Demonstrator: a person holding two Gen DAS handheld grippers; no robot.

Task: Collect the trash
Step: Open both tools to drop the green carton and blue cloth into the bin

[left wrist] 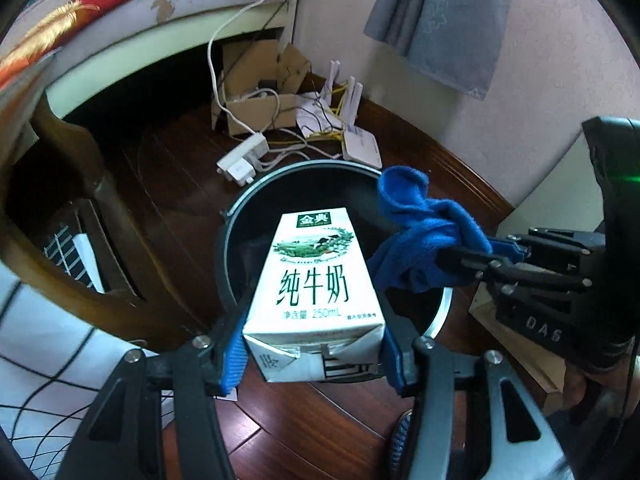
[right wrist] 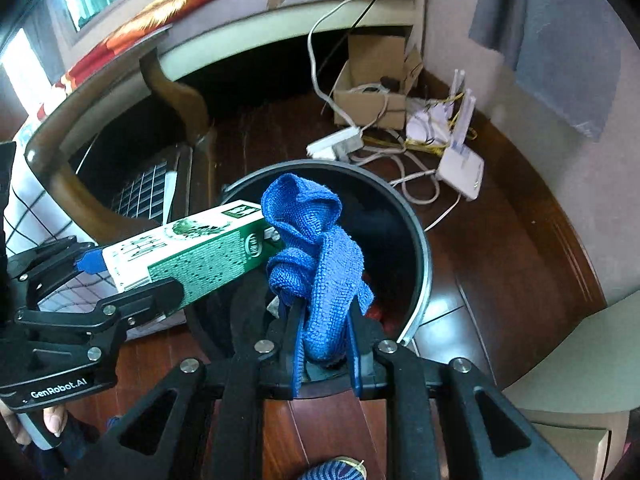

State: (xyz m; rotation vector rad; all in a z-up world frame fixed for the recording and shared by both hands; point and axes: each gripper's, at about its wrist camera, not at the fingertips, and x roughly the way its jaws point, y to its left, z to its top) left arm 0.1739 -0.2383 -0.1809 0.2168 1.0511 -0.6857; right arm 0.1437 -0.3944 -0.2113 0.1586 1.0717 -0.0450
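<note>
Left tool (left wrist: 316, 356): pinching a milk carton (left wrist: 316, 272) by its base end, blue pads (left wrist: 234, 360) against both side walls. The carton points forward and down, its far end over the open mouth of the bin (left wrist: 236, 216). In the right wrist view the carton (right wrist: 192, 252) hangs over the bin's left rim, not yet inside.

Bin: round, dark, metal-rimmed, standing on the wooden floor (left wrist: 304, 420). Some red item shows low inside in the right wrist view; the rest is too dark to read.

Right tool (right wrist: 324, 344): a bunched blue cloth (right wrist: 316, 256) sits between its fingers, which look a little parted around the bundle. Whether the pads press on it I cannot tell; the cloth hides the contact. The bundle hangs over the bin's middle, and from the left wrist view the cloth (left wrist: 420, 236) sits just beside the carton's right edge.

Judgement: both items are placed for the drop. To do it well, bring the carton further over the centre before spreading the left tool, since its base lies near the rim. Keep the two loads apart so the cloth does not snag the carton. Spread each tool fully, as the cloth may cling to a pad.

Behind the bin: cardboard box (left wrist: 256, 96), power strip (left wrist: 244, 158), cables, router (left wrist: 362, 146). Not involved.
</note>
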